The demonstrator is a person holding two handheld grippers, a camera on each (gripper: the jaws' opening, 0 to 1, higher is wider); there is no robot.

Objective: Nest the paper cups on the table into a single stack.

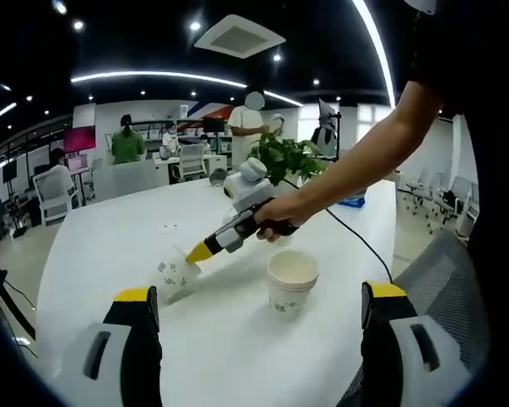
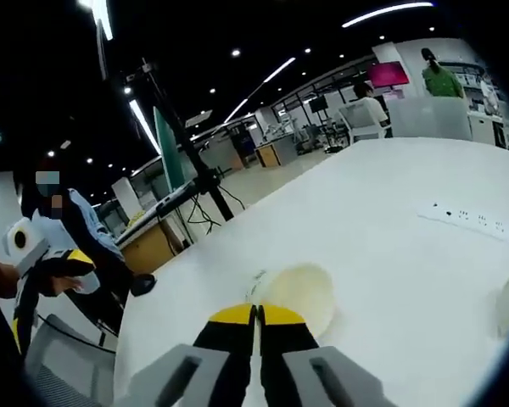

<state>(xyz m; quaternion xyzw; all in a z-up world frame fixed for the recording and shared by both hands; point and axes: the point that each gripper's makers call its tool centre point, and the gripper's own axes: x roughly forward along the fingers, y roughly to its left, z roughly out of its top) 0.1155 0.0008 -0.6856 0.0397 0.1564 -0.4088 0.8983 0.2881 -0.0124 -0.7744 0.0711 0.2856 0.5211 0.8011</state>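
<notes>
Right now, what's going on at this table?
A person is nesting paper cups on a white table with two handheld grippers. The right gripper is shut on the rim of a tipped cup. The left gripper hangs open, holding nothing, above an upright stack of cups. The tipped cup has not yet gone into the stack. A potted plant stands farther back.

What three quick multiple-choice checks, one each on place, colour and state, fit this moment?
1. Where is the right gripper?
A. At the tilted cup
B. Over the plant
C. Off the table

2. What colour are the jaw tips?
A. Red
B. Yellow
C. Blue

3. How does the left gripper stand?
A. Shut on a cup
B. Shut, empty
C. Open

Key: 1 A, its tip sits at that cup's rim; 2 B, yellow pads show in both views; 3 C, its jaws stand wide apart, the upright stack between them.
</notes>
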